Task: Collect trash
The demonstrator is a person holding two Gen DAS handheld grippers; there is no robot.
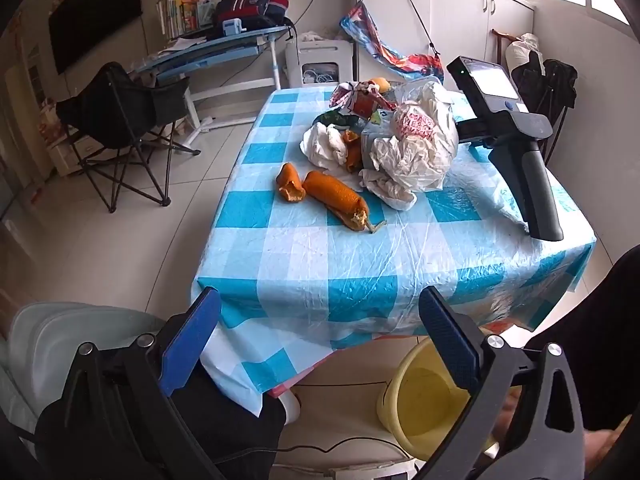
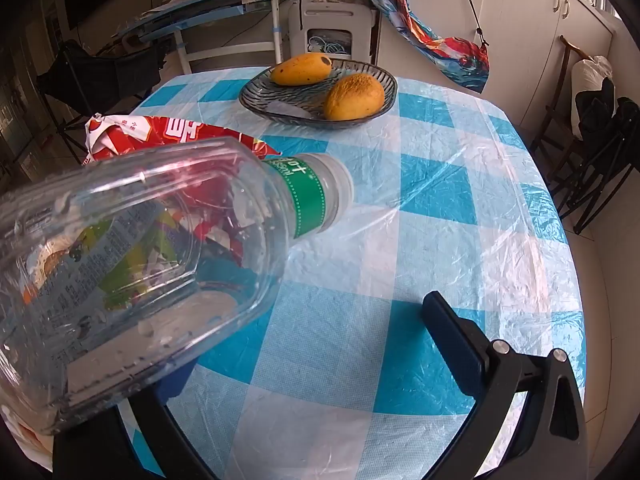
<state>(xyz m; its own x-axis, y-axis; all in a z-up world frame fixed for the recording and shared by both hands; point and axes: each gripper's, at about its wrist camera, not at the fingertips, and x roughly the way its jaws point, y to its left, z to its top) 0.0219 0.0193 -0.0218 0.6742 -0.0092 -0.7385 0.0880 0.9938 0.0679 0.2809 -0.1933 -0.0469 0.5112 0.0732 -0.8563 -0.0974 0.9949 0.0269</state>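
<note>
The trash is lying in a loose heap toward the far side of the desk (image 1: 304,256), which is wearing a blue-and-white checked plastic cover: crumpled white plastic bags (image 1: 416,148), wadded tissue (image 1: 326,146), a red printed wrapper (image 1: 362,100) and two pieces of orange peel (image 1: 316,190) resting just in front of the pile. From the right wrist view a clear plastic bottle (image 2: 160,248) with a green neck band is lying tilted across the left of the frame, hiding the right gripper's left finger, so whether it is touching that finger cannot be told. The right gripper (image 2: 304,340) is standing spread wide and pointing steeply down at the desk, with nothing pressed between its pads; the left gripper (image 1: 320,328) is likewise hanging open and empty, short of the near desk edge. The bottle is looking empty, so it is probably light, thin-walled and slippery, likely to dent or squirt out under a hard pinch; taking it across the ribbed body near the middle seems safest. The bags and tissue are soft and weightless, so a pinch on a bunched fold should serve. The peel is limp and possibly moist, best gripped across its thick middle. A yellow basin (image 1: 424,404) is sitting on the floor below the desk edge.
</note>
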